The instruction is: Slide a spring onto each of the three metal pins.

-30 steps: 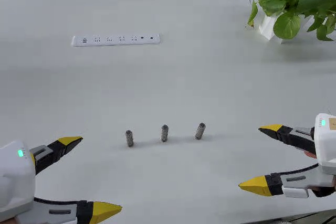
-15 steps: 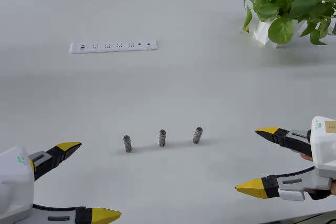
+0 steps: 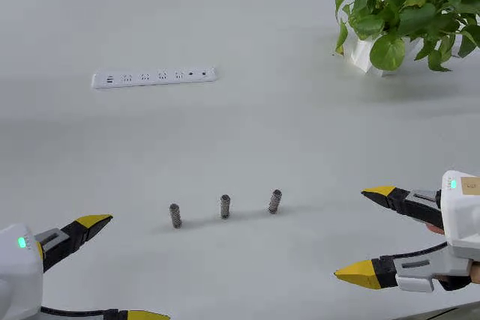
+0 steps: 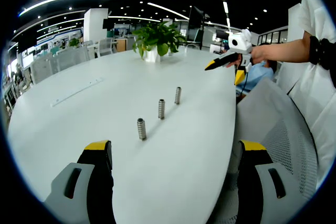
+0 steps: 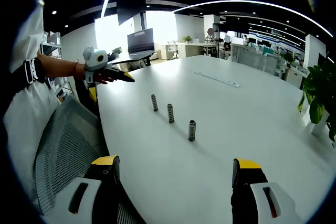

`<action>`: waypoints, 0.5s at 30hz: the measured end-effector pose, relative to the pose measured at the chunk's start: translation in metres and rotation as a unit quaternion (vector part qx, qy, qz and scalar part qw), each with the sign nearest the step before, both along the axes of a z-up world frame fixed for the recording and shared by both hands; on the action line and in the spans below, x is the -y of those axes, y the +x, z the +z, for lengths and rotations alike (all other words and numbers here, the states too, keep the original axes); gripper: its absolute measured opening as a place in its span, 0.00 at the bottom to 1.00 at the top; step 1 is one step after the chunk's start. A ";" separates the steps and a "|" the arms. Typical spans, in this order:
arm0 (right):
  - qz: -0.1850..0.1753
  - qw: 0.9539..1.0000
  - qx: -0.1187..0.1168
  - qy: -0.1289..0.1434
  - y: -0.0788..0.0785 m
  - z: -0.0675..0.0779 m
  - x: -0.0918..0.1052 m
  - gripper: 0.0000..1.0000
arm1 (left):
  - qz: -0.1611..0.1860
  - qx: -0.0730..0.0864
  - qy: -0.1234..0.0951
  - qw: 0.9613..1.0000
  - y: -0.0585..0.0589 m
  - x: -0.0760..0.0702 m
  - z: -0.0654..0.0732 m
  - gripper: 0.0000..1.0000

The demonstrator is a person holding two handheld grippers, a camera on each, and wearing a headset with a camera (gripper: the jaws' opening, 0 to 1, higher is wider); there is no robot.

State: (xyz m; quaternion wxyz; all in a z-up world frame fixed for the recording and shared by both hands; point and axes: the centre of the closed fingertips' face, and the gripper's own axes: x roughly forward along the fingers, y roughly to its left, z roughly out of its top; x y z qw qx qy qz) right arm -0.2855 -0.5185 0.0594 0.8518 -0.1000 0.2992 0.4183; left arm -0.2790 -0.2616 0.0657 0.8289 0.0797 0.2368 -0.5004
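Note:
Three metal pins stand in a row on the white table, each wrapped in a spring: the left pin [image 3: 175, 215], the middle pin [image 3: 225, 206] and the right pin [image 3: 275, 201]. They also show as pins [image 4: 160, 108] in the left gripper view and pins [image 5: 170, 113] in the right gripper view. My left gripper [image 3: 116, 269] is open at the near left, its jaws empty. My right gripper [image 3: 365, 234] is open at the near right, empty too. Both stay well back from the pins.
A white power strip [image 3: 154, 77] lies further back on the left. A potted green plant [image 3: 401, 5] stands at the back right. A grey mesh chair [image 5: 63, 140] is at the table's near edge.
The head camera has tilted up, so the whole scene sits lower. Both grippers have drawn slightly back toward the near edge. The pins have not moved.

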 end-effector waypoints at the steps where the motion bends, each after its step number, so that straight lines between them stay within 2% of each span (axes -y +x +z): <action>1: 0.000 1.000 0.000 -0.001 0.000 0.000 0.000 0.88 | 0.000 0.000 0.000 1.000 0.000 0.000 0.000 0.99; 15: 0.001 1.000 0.003 0.001 0.003 0.002 -0.001 0.88 | 0.001 0.000 -0.003 1.000 0.001 -0.001 0.001 0.99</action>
